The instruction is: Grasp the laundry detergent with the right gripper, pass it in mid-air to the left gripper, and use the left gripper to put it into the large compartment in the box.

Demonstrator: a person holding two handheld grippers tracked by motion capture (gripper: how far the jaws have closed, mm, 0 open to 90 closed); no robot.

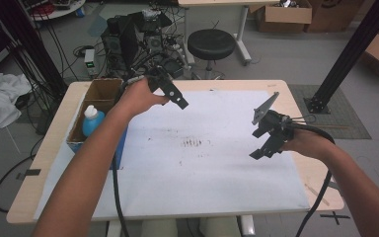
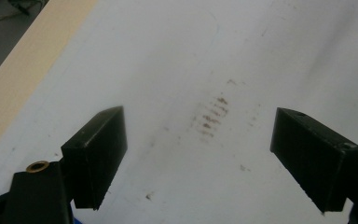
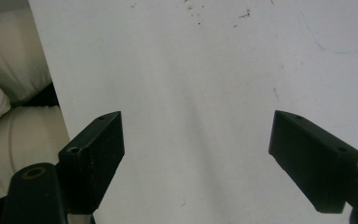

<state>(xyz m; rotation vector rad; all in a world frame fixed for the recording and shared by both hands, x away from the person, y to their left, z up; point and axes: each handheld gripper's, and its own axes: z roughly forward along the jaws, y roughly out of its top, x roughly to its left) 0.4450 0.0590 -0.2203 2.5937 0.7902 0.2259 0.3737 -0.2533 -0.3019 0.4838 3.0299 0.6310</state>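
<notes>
One blue bottle [image 1: 92,121] stands in the cardboard box [image 1: 101,91] — left gripper [image 1: 175,96] near.

Both forearms are showing bare, no sleeves. The left tool [image 1: 170,94], upper centre of the frame, is showing black angular jaws and a brass-ringed screw hole. The right tool [image 1: 269,136] is carrying a grey three-cornered plate and trailing a black cable.

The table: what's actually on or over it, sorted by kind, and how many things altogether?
Hand-held grippers: 2, the left gripper and the right gripper, both held over the sheet, jaws apart
Cardboard boxes: 1
Blue bottles: 1, inside the box
White sheets: 1
Total: 5
</notes>
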